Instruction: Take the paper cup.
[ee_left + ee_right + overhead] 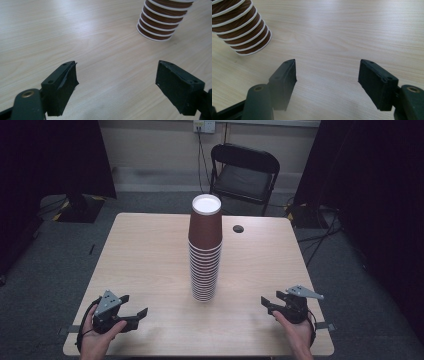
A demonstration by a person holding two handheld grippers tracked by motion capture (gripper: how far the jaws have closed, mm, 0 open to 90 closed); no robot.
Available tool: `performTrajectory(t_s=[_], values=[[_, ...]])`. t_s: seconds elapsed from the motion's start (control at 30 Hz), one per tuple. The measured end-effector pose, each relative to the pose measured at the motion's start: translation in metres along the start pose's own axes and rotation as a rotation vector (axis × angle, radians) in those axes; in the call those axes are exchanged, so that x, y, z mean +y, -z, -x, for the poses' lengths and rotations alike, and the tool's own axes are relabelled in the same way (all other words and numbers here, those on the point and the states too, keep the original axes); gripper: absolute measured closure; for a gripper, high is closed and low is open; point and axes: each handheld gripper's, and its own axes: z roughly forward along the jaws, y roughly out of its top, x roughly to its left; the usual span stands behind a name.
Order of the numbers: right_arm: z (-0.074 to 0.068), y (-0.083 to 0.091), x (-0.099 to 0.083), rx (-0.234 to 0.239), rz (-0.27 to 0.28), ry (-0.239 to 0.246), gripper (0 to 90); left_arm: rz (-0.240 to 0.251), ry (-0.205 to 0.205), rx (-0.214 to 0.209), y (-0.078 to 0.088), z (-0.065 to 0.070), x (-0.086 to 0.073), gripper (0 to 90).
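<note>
- Cup stack (205, 251): upside-down brown paper cups, mid desk (150, 250); upper part cut off in both gripper views, exact count hard to make out.
- Left tongs (134, 316): jaws spread wide, nothing between, near desk's front-left edge, well apart from stack.
- Right tongs (269, 302): released, empty, front-right, pointing approx. toward stack.
- Folding chair (244, 175) behind desk; small dark round spot (238, 228) right of stack, possibly a cable hole.

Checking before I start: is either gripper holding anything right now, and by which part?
Nothing is held. The left gripper and right gripper both have open jaws, apart from the stack of cups.
</note>
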Motion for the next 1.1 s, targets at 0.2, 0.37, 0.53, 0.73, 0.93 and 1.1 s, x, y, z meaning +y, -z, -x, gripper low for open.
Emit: performTrajectory(t_s=[0.2, 0.37, 0.53, 0.73, 0.93, 1.1], values=[[-0.006, -0.002, 0.002, 0.039, -0.006, 0.019, 30.4, 0.021, 0.012, -0.032, 0.0, -0.002, 0.0, 16.1], [-0.013, -0.003, 0.004, 0.083, 0.002, 0.046, 27.5, -0.008, 0.013, -0.024, -0.002, 0.0, -0.001, 15.7], [-0.022, 0.002, 0.009, 0.13, 0.011, 0.067, 18.7, -0.006, -0.001, -0.018, 0.0, 0.001, -0.001, 15.8], [-0.033, 0.004, 0.016, 0.17, 0.019, 0.08, 15.2, -0.002, 0.003, -0.018, 0.001, 0.001, -0.002, 15.8], [-0.043, 0.007, 0.031, 0.205, 0.06, 0.112, 15.2, -0.007, 0.007, -0.019, -0.001, 0.001, -0.001, 15.8], [-0.05, 0.012, 0.048, 0.228, 0.104, 0.134, 15.3, -0.005, 0.002, -0.016, 0.0, 0.002, -0.001, 15.8]])
